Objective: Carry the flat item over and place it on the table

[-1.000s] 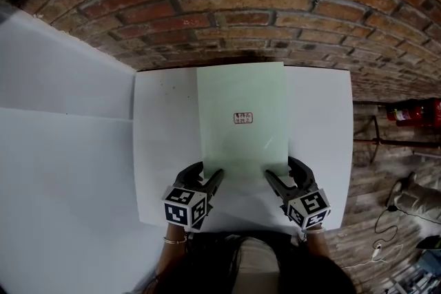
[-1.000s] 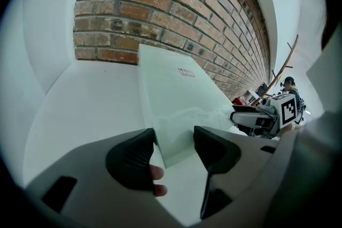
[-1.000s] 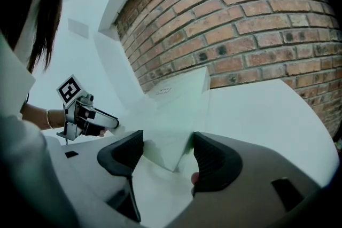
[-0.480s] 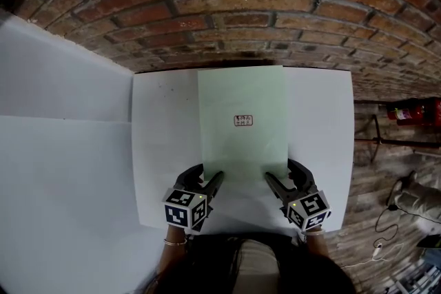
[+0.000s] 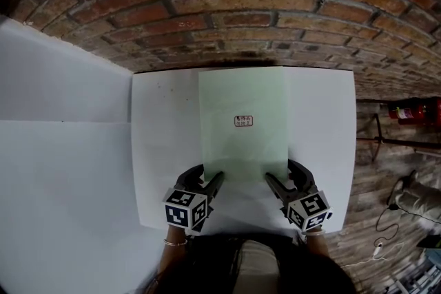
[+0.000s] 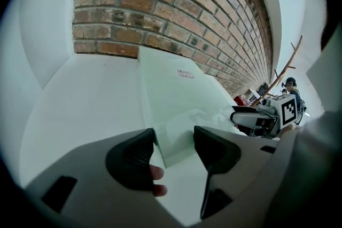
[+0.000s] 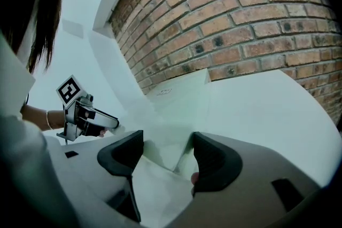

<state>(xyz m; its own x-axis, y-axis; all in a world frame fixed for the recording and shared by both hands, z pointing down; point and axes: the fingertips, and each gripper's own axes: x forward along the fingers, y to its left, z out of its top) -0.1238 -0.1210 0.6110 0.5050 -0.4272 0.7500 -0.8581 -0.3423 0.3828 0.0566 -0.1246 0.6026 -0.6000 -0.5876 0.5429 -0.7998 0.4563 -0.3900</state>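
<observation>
On the white table, toward 12 o'clock, the pale green sheet lay flat, its near corners between the parted jaws of the left claw and right claw, so a careless withdrawal might drag it askew.

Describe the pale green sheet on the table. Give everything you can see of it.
The sheet is a thin, pale green rectangle, smooth with a faint sheen, perhaps plastic or card. A small red-bordered label sits near its middle; its print is too small to read. It appears to lie flat on the white table, lengthwise away from the person, its far edge about at the table's far edge. Each near corner sits between the open jaws of the left tongs and right tongs, unclamped.
</observation>
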